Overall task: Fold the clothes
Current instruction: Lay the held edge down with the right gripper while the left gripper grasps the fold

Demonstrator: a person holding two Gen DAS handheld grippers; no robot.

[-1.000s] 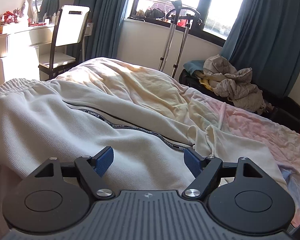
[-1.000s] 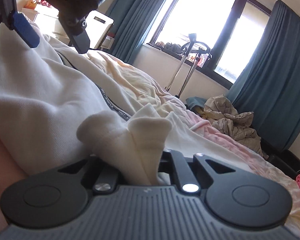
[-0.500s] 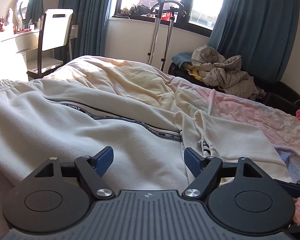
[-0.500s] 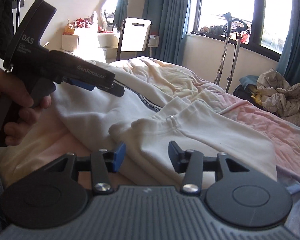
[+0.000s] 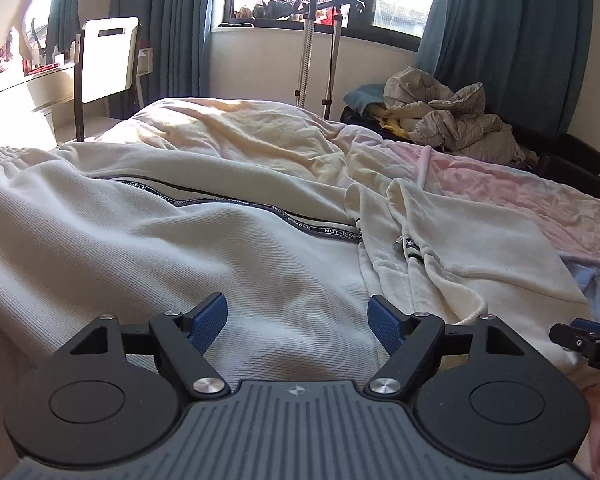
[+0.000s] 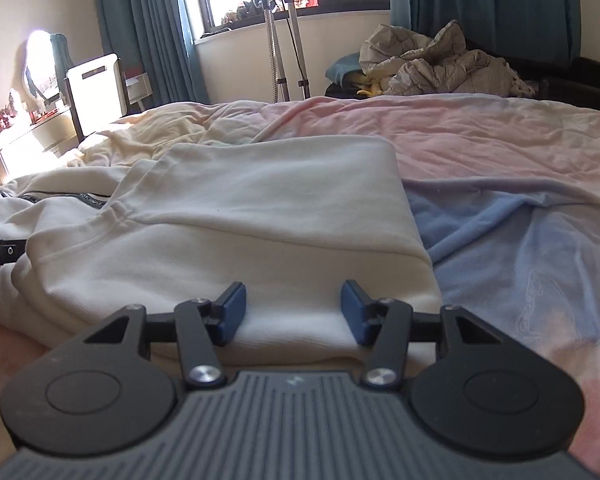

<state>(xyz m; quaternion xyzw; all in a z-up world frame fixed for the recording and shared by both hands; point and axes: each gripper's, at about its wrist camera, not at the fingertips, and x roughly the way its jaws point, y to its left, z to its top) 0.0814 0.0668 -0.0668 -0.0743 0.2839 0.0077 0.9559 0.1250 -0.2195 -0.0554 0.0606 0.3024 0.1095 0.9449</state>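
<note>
A cream hooded sweatshirt with a dark lettered zip tape lies spread on the bed. Its hood end lies flat in the right wrist view. My left gripper is open and empty, low over the sweatshirt's body. My right gripper is open and empty, its fingers at the near edge of the hood. The tip of the right gripper shows at the right edge of the left wrist view.
The bed has a rumpled pink, cream and blue cover. A pile of grey clothes lies beyond the bed by the teal curtains. A white chair, a dresser and a garment steamer stand are behind.
My right gripper let go of the sweatshirt fabric, opened, and swung right to face the hood end, which now lies flat. My left gripper stayed open and shifted slightly.
</note>
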